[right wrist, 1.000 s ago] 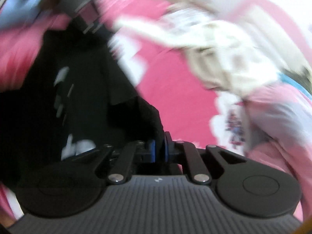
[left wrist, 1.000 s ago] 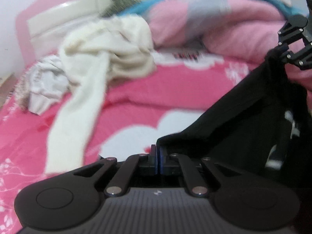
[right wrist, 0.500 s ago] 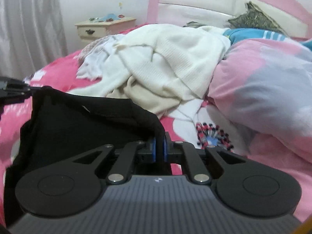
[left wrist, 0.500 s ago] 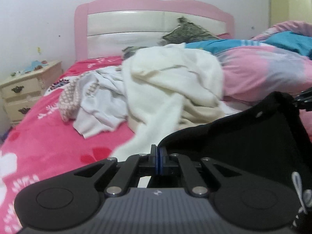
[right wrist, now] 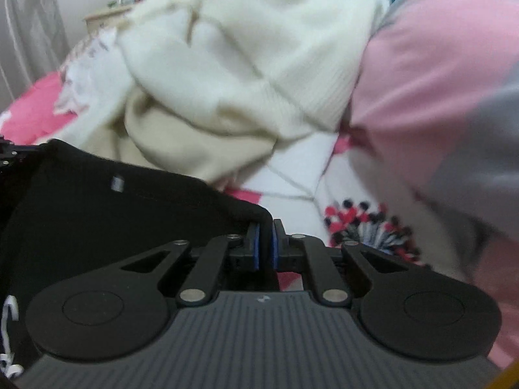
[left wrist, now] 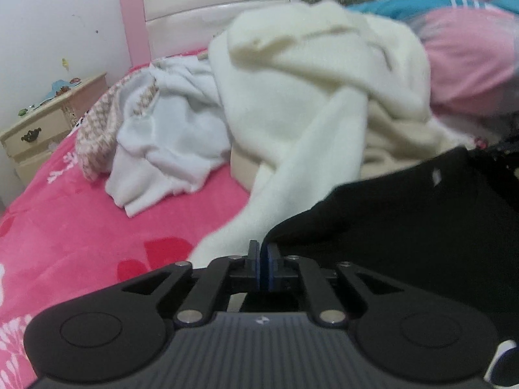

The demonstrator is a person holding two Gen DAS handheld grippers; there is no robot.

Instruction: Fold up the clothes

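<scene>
Left tool [left wrist: 263, 264] and right tool [right wrist: 264, 246] clamped on black garment [left wrist: 405, 227], stretched between. No fold made yet; cream sweater [left wrist: 308, 81], white garment [left wrist: 168, 149] unfolded beyond.

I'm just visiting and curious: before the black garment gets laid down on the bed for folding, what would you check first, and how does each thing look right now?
1. Left hand-held gripper clamped on the black garment: ok, cloth is pinched between its pads.
2. Right hand-held gripper clamped on the garment's other corner: ok.
3. Top edge spread between both: ok, it spans them with slight sag.
4. Garment hanging untwisted: cannot tell, its lower part is out of view.
5. Landing spot on the pink bedsheet: not ok, the cream sweater has a sleeve trailing just ahead.
</scene>
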